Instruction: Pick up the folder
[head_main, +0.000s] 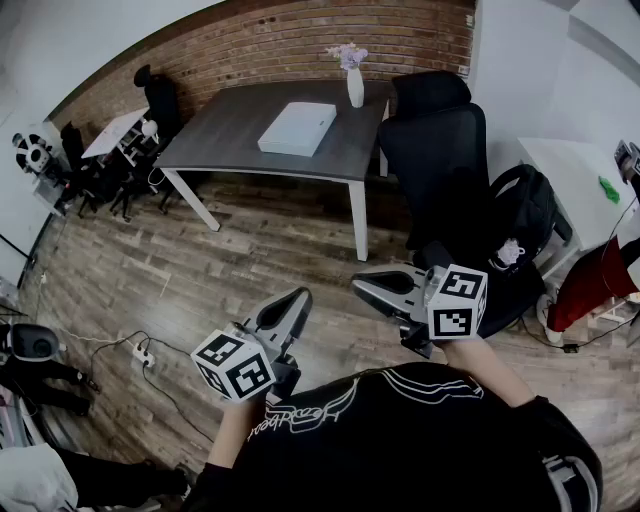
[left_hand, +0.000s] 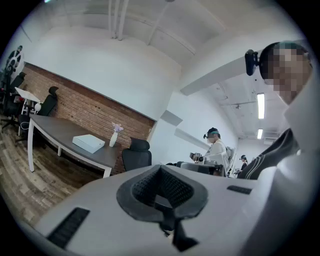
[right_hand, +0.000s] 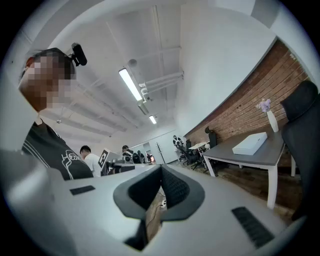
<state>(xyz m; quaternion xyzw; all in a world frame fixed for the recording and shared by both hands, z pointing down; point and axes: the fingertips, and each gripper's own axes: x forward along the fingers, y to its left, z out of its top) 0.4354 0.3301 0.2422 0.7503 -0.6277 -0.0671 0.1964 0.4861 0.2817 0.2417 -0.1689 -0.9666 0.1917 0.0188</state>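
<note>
Left gripper (head_main: 293, 303) and right gripper (head_main: 366, 287) are both sitting clenched on nothing, close to the chest. The folder (head_main: 297, 128) is lying flat on the grey table (head_main: 225, 140) - well ahead across the floor, lining up more with the left jaws. Head view is showing that gap; gripper views are only catching the folder side-on, near the vase (head_main: 355, 88).

The table (head_main: 240, 125) has a matt grey wood-grain top on smooth white legs. The folder (head_main: 297, 128) is smooth matt white; the vase (head_main: 355, 88) is glossy white. The floor (head_main: 270, 250) is brown wood plank, and the wall (head_main: 300, 40) is rough red brick. The left gripper (head_main: 292, 303) and right gripper (head_main: 368, 287) have matt grey plastic shells with black ribbed pads (left_hand: 150, 186).
</note>
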